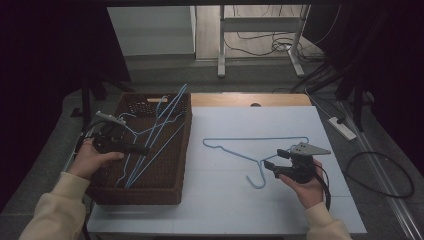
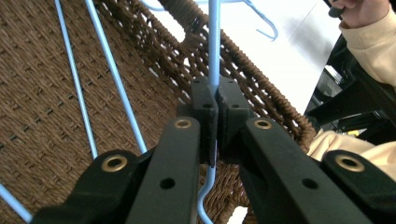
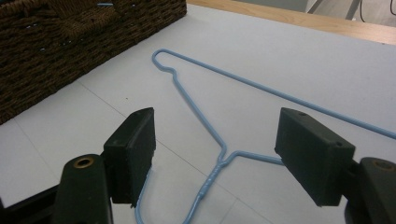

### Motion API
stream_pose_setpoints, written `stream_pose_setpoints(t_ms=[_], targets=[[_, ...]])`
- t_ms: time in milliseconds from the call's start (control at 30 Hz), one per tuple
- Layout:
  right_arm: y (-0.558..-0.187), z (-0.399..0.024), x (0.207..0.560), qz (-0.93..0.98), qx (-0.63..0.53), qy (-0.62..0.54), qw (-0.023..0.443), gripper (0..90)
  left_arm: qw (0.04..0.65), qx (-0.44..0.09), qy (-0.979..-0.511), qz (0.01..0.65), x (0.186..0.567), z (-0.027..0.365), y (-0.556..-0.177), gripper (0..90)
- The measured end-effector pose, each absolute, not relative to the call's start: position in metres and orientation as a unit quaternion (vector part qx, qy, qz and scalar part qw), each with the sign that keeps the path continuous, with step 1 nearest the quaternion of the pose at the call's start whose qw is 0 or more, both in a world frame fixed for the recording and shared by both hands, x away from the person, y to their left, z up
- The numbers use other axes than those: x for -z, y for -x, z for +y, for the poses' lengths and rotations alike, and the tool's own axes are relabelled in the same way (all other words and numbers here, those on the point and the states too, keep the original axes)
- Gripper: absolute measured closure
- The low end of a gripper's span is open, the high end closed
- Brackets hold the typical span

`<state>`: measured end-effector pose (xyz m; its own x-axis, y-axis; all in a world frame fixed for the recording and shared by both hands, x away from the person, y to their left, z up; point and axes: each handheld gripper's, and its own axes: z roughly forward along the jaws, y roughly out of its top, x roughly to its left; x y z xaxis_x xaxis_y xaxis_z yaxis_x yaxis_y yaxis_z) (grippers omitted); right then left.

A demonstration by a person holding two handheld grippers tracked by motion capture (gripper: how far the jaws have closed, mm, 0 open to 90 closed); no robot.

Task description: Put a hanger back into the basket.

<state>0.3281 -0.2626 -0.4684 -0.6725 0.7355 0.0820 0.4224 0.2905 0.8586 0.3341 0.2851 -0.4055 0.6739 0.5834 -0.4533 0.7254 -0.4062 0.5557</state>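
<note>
A brown woven basket (image 1: 184, 150) at the left of the table holds several blue wire hangers (image 1: 161, 127). My left gripper (image 1: 145, 149) reaches into it from the left. In the left gripper view its jaws are shut (image 2: 215, 100) on the thin wire of one blue hanger (image 2: 214, 42), above the basket's weave (image 2: 37, 93). Another blue hanger (image 1: 250, 141) lies flat on the white table, hook toward the person. My right gripper (image 1: 274, 158) hovers just right of that hook, open. In the right gripper view (image 3: 219, 123) the hanger's neck (image 3: 196, 107) lies between and below the wide jaws, untouched.
The white table top (image 1: 300, 125) has free room to the right of the basket and around the flat hanger. A wooden strip (image 1: 250, 100) runs along the far edge. On the floor beyond lie a power strip (image 1: 342, 127), cables and desk legs (image 1: 221, 45).
</note>
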Motion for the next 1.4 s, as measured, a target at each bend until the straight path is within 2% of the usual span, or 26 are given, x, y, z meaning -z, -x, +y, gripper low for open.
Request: stream_pose_setpoints(t_ms=[400, 900, 1100, 1200, 1333, 1400], targets=[[-0.328, -0.262, 0.469, 0.788, -0.466, -0.367, 0.167, 29.8, 0.358, 0.113, -0.832, 0.408, 0.421, 0.29, -0.344, 86.4], [-0.329, -0.259, 0.471, 0.79, -0.464, -0.366, 0.165, 29.7, 0.313, 0.105, -0.834, 0.443, 0.454, 0.298, -0.345, 86.3], [-0.329, -0.259, 0.471, 0.79, -0.463, -0.366, 0.166, 29.8, 0.302, 0.086, -0.819, 0.48, 0.461, 0.302, -0.348, 86.0], [-0.329, -0.259, 0.471, 0.789, -0.463, -0.367, 0.166, 29.7, 0.278, 0.055, -0.809, 0.514, 0.464, 0.306, -0.348, 84.4], [-0.329, -0.259, 0.471, 0.79, -0.463, -0.366, 0.165, 29.7, 0.262, 0.02, -0.795, 0.546, 0.461, 0.31, -0.347, 78.6], [-0.329, -0.259, 0.471, 0.791, -0.463, -0.365, 0.165, 29.8, 0.248, -0.008, -0.79, 0.56, 0.46, 0.309, -0.347, 70.0]])
